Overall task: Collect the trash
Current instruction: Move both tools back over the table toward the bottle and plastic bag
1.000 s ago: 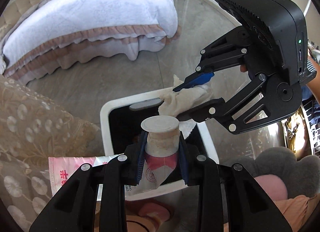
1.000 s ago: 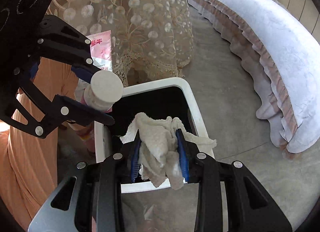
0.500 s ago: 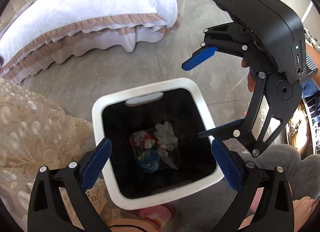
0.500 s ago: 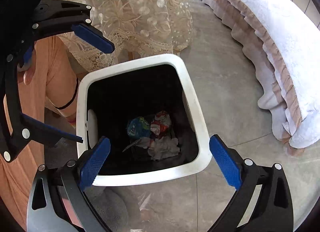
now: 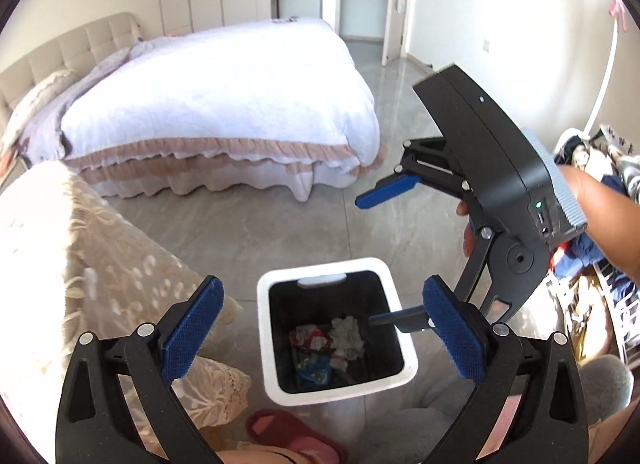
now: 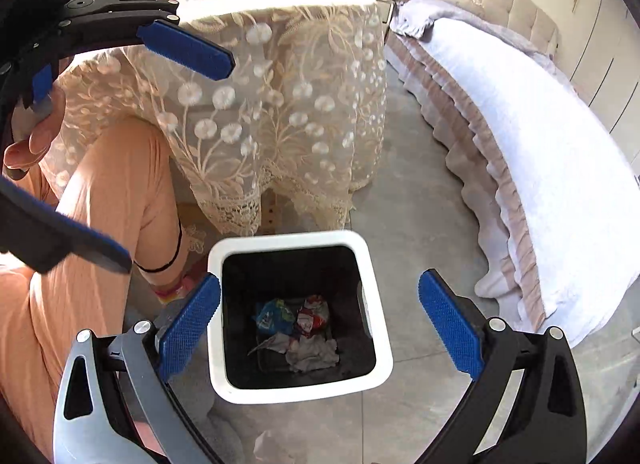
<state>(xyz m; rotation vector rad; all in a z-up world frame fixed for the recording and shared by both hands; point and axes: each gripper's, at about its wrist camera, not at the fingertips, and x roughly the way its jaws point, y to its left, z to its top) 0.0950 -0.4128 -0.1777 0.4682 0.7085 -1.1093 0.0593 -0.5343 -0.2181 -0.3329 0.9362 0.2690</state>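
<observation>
A white square plastic waste bin with a black liner (image 5: 335,334) stands on the grey tiled floor (image 5: 256,236), and serves here as the landmark. Above it, the left hand-held gripper (image 5: 324,336) hangs with its blue-padded fingers spread wide apart and nothing between them. The right hand-held gripper (image 6: 316,328) is likewise held over the bin, its fingers wide apart and empty; in the left wrist view it shows up and to the right of the bin (image 5: 394,252).

At the bottom of the bin lie a crumpled white tissue wad (image 6: 312,352), a red-and-white crumpled wrapper (image 6: 312,314) and a blue crumpled wrapper (image 6: 272,316). Any print on the wrappers is too small and creased to read.

Just beside the bin stands a tabletop draped in a beige lace cloth with a floral pattern (image 6: 280,112). Beyond the bin, across open floor, is a bed with a white quilt and pink-beige ruffled skirt (image 5: 216,104). Near the bin's front edge a pink slipper (image 5: 296,436) rests on the floor, and the person's peach-coloured trouser leg (image 6: 108,200) is close to the bin's side.
</observation>
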